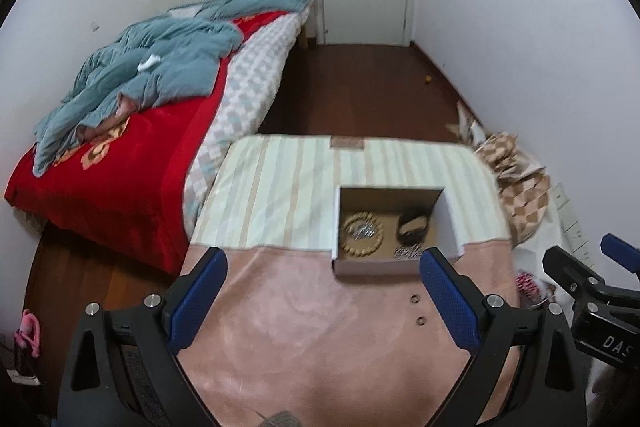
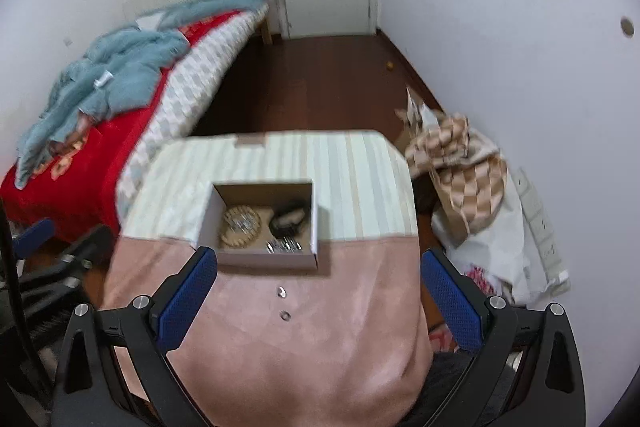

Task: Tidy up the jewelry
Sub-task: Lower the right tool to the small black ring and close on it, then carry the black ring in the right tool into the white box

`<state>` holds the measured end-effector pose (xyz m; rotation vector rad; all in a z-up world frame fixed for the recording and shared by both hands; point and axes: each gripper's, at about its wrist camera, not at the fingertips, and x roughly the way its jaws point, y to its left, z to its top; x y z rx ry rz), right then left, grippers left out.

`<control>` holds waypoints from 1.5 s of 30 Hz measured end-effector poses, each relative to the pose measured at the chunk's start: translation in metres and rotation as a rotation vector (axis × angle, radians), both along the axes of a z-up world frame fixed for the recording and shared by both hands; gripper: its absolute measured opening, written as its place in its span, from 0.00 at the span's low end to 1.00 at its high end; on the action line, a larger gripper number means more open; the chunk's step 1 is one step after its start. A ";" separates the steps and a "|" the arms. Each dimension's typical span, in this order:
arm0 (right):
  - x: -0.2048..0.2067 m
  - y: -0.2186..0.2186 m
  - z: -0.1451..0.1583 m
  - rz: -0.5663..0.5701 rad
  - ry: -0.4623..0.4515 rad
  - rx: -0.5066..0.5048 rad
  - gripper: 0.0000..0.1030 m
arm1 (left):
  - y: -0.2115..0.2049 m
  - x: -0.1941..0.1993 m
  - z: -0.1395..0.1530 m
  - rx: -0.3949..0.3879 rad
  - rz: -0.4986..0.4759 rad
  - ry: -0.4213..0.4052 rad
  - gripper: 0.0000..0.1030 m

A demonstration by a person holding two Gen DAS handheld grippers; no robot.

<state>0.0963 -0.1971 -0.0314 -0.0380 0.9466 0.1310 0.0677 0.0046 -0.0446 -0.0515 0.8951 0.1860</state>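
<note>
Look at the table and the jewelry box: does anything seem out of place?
Yes. Two small rings lie loose on the pink cloth, outside the open box, while the bead bracelet, the dark band and the silvery pieces are inside. Both grippers are open, holding nothing.

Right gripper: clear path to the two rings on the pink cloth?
Probably yes. The right gripper is open, and both rings lie bare between its fingers, apart from the box.

Open cardboard box (image 2: 262,223) with beaded bracelet (image 2: 239,226), dark band (image 2: 289,217), silver clips (image 2: 283,246); two rings (image 2: 283,303) just before it.
</note>
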 end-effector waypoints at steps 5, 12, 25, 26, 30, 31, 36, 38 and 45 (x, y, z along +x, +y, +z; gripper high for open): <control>0.011 0.003 -0.091 0.011 0.121 0.012 0.93 | 0.005 0.007 -0.069 0.088 0.053 0.136 0.95; 0.014 0.027 -0.201 0.060 0.252 0.070 0.59 | 0.024 0.008 -0.149 0.209 0.089 0.340 0.95; 0.008 0.049 -0.241 0.105 0.251 0.016 0.12 | 0.022 0.024 -0.172 0.167 0.077 0.399 0.95; 0.008 0.041 -0.238 0.084 0.249 0.033 0.12 | 0.015 0.027 -0.171 0.144 0.056 0.388 0.95; 0.014 0.002 -0.215 -0.010 0.222 0.086 0.12 | -0.021 0.039 -0.169 0.058 -0.033 0.355 0.95; 0.019 -0.004 -0.209 -0.024 0.216 0.088 0.12 | -0.034 0.044 -0.171 0.043 -0.064 0.348 0.95; 0.025 -0.043 -0.197 -0.100 0.191 0.064 0.12 | -0.084 0.060 -0.185 0.031 -0.164 0.354 0.94; 0.029 -0.057 -0.199 -0.129 0.196 0.060 0.12 | -0.098 0.067 -0.193 0.017 -0.198 0.366 0.92; 0.037 -0.083 -0.200 -0.177 0.206 0.054 0.12 | -0.117 0.073 -0.207 -0.020 -0.267 0.394 0.39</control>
